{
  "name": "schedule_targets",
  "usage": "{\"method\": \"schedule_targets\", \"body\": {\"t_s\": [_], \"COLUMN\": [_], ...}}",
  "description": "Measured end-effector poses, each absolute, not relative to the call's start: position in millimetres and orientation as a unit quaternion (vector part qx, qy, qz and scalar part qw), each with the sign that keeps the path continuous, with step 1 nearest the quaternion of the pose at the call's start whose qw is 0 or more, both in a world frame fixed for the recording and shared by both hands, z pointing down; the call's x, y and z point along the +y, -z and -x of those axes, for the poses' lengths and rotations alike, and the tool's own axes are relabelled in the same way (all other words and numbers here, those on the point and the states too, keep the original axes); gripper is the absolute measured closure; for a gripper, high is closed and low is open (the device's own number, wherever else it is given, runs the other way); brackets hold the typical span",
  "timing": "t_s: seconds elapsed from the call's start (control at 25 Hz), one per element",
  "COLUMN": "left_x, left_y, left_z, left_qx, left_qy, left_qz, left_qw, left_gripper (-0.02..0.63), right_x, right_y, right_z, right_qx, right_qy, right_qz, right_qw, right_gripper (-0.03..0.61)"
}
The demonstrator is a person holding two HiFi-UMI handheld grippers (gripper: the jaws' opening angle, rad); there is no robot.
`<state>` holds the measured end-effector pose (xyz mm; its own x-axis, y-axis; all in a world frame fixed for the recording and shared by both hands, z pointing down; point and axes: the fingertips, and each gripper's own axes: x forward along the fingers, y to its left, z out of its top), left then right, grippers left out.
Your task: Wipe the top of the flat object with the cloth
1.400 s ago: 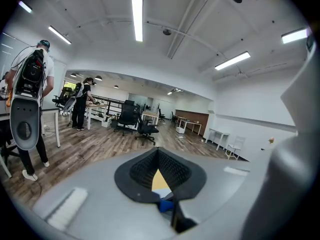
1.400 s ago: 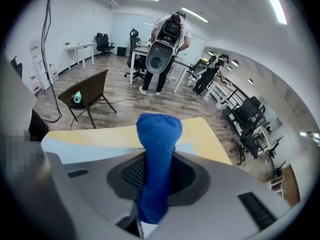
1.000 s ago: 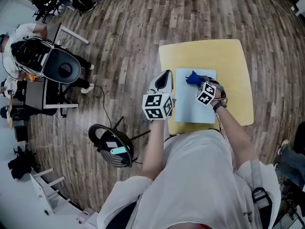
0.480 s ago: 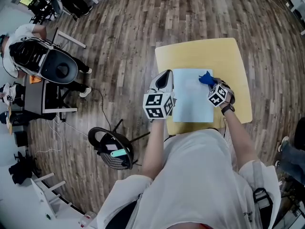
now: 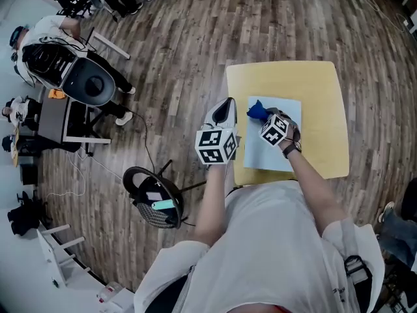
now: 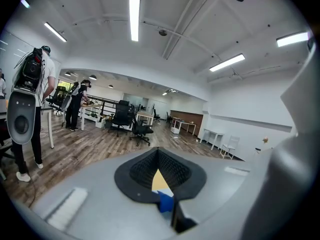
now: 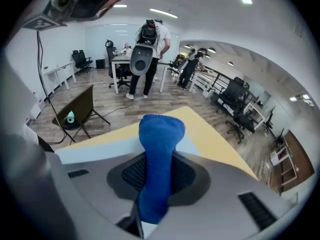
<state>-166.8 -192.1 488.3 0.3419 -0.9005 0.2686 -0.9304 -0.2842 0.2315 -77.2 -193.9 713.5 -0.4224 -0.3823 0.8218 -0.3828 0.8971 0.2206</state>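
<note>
The flat object (image 5: 268,154), a pale blue rectangular sheet, lies flat on the yellow desk (image 5: 319,90), near its front edge. The blue cloth (image 5: 256,111), bunched lengthwise, is pinched in the right gripper's (image 5: 264,117) jaws, at the sheet's far left corner.

Dark wood planks (image 5: 182,38) cover the floor across the head view. A square yellow table (image 5: 326,83) sits right of centre, a low black stand (image 5: 151,194) at lower left and a dark desk (image 5: 52,119) at far left. In the left gripper view, strip lights (image 6: 134,16) cross a white ceiling above black office chairs (image 6: 122,119) at mid-left, with white walls (image 6: 250,106) at right.
</note>
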Motion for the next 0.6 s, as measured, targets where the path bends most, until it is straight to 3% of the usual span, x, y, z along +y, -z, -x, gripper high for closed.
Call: {"method": "schedule_targets", "body": {"t_s": [0.24, 0.6], "left_x": [-182, -183], "left_y": [-487, -491], "left_z": [184, 183], "left_qx": [-0.585, -0.577], "left_qy": [-0.046, -0.047], "left_qz": [-0.791, -0.798], "left_qw": [0.174, 0.170], "left_gripper": [0.608, 0.607], "right_x": [-186, -192], "right_y": [-733, -741], "right_z": [138, 86], "right_qx": [-0.841, -0.834], "right_qy": [0.058, 0.045], "right_qz": [-0.161, -0.199], "right_qw": [0.512, 0.512], "right_gripper": [0.489, 0.485]}}
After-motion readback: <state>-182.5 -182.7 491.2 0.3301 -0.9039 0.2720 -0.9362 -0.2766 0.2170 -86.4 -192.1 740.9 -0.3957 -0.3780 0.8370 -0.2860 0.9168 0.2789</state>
